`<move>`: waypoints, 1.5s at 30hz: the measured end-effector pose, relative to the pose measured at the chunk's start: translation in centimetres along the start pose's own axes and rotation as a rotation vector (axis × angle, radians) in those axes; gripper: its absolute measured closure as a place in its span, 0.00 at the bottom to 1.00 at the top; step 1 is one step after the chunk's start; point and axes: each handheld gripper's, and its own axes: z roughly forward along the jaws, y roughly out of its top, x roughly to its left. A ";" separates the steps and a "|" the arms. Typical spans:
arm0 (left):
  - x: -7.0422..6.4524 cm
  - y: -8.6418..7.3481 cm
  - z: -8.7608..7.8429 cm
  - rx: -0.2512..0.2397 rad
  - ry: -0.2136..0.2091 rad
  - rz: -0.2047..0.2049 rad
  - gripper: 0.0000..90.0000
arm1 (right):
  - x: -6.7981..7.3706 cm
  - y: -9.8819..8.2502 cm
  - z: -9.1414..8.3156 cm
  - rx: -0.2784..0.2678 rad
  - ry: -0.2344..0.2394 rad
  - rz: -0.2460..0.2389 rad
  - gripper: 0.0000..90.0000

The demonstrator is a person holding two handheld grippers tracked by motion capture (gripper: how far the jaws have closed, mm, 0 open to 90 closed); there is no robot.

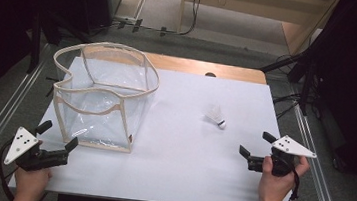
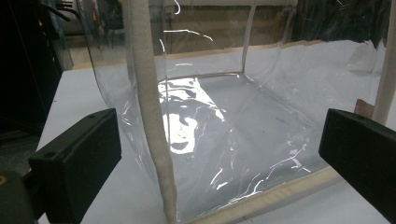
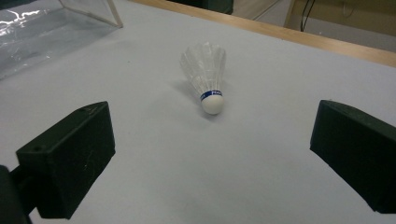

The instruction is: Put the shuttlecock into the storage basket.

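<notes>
White tabletop (image 1: pixel 174 170), dark room around. Shuttlecock (image 1: pixel 216 116) lies on its side at ~11 o'clock from right gripper (image 1: pixel 257 150), cork end toward it, long axis roughly along approach line. Right is nearer, jaws wide apart, empty. Left gripper (image 1: pixel 58 135) also spread, facing clear bag (image 1: pixel 104 95) at its 1 o'clock.

From my remote station, the high view looked forward and down from above the person's side, taking in the whole white bench (image 1: pixel 179 171) with both hands at its near edge. The left gripper view sat low and close, facing along its parted jaws into the clear bag (image 2: pixel 224 135), which the high view showed at the bench's left (image 1: pixel 104 97). The right gripper view looked low across the bench at the shuttlecock (image 3: pixel 208 81), near its jaws, shared with the high view (image 1: pixel 216 117).
</notes>
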 end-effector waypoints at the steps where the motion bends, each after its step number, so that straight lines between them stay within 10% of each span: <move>1: 0.0 0.0 0.0 0.000 0.000 0.000 0.00 | 0.0 0.0 0.0 0.000 0.000 0.000 0.00; 45: -0.1 0.0 0.2 0.015 -0.015 0.015 0.00 | -0.3 5.6 6.5 0.210 0.062 -0.109 0.00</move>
